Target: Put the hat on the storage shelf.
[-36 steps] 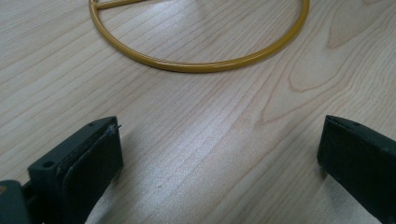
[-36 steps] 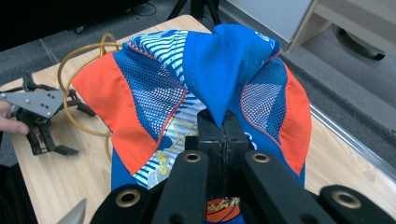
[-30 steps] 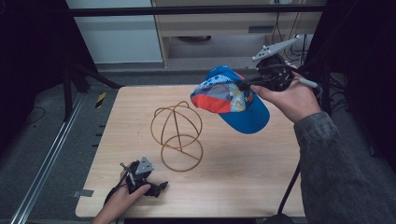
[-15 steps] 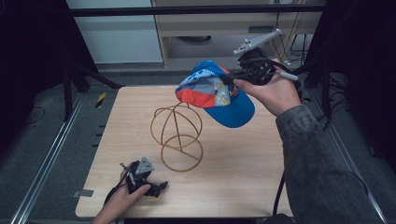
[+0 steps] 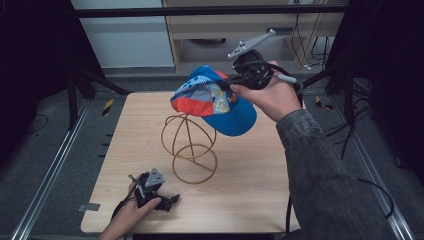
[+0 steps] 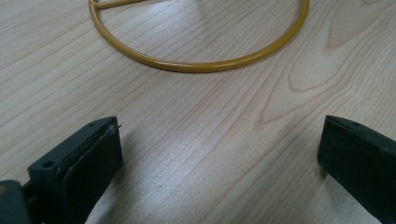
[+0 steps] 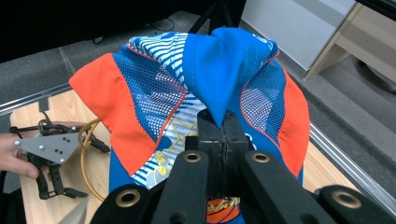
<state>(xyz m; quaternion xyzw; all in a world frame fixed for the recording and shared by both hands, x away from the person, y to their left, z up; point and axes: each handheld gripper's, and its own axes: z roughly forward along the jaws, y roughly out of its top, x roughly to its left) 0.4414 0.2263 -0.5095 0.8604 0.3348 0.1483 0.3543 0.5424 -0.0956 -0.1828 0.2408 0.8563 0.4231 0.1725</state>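
No legible writing on the cap (image 5: 215, 102). R gripper (image 5: 231, 85) w/ jaws clamped on cap fabric, cap held in air above gold wire stand (image 5: 189, 147). L gripper (image 5: 170, 201) rests on light wood table (image 5: 250, 170), jaws apart. Grey floor, dim room.

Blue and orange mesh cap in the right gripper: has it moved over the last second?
Yes. The blue and orange mesh cap has shifted left, from beside the gold wire stand to over its top, held by the right gripper.
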